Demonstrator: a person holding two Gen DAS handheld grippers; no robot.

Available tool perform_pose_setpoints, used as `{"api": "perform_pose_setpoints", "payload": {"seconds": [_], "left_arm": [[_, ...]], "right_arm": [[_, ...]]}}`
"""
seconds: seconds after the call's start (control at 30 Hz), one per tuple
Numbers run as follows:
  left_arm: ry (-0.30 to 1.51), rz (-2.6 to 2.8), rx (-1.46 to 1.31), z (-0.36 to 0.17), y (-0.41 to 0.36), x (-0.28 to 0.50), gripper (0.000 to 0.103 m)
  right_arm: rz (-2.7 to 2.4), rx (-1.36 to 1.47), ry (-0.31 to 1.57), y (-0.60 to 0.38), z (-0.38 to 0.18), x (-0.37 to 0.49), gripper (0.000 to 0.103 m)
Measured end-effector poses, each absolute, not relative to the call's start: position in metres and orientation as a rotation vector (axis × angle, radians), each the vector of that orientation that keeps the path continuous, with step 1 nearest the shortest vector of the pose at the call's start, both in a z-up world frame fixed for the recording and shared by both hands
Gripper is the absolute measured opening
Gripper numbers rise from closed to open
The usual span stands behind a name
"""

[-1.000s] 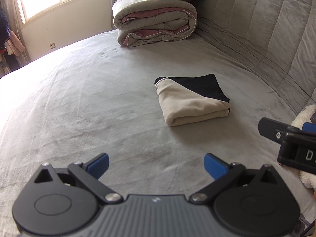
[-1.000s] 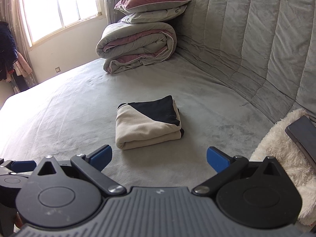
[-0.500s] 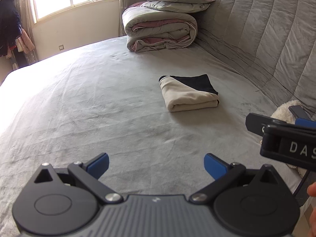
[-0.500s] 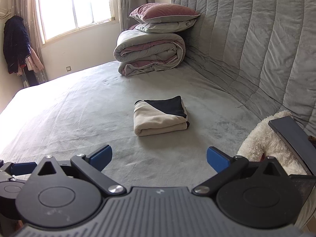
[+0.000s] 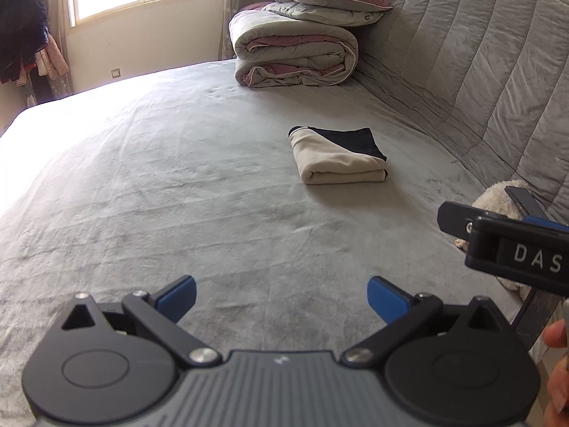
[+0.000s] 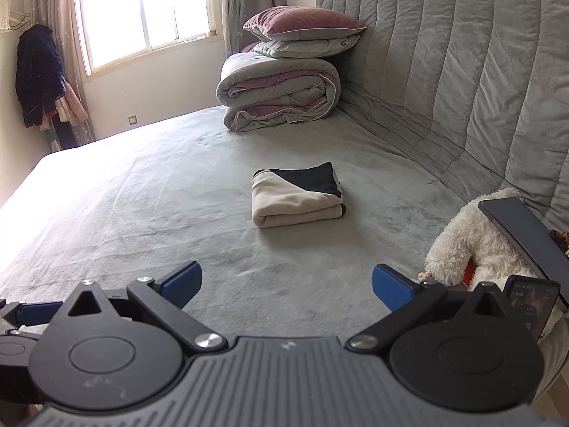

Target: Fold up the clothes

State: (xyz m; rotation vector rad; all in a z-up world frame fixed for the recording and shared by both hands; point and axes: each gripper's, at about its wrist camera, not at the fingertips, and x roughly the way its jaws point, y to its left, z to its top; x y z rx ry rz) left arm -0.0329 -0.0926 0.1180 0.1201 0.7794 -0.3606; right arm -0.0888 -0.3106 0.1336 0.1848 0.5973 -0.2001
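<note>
Only right view shows phone (image 6: 530,300) beside plush (image 6: 469,235).

Home bedroom: bed (image 6: 142,213), pillows (image 6: 302,25).

We see a grey bed sheet (image 6: 149,213) filling the middle of the frame, plain and faintly creased. At centre, the folded garment (image 6: 297,201) shows cream with a black panel cutting diagonally across its top. Upper centre, a grey and mauve duvet (image 6: 279,98), white piping along its edge, under a mauve pillow (image 6: 302,23). The headboard (image 6: 462,71) at right is grey, quilted in stripes. Lower right, a white fluffy toy (image 6: 469,245). Upper left, a dark navy jacket (image 6: 37,71). Both grippers' pads (image 5: 177,297) are blue on black arms.
</note>
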Motion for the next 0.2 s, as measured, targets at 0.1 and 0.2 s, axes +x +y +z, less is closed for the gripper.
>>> {"api": "perform_pose_setpoints", "payload": {"seconds": [0.1,0.2], "left_arm": [[0.771,-0.365,0.118,0.1184,-0.0899,-0.0373,0.102],[0.766,-0.366,0.121,0.1183,-0.0883,-0.0402,0.102]], "right_arm": [[-0.200,0.185,0.595,-0.3087,0.1342,-0.0925,0.103],[-0.202,0.189,0.593,-0.3080,0.1346,-0.0935,0.103]]}}
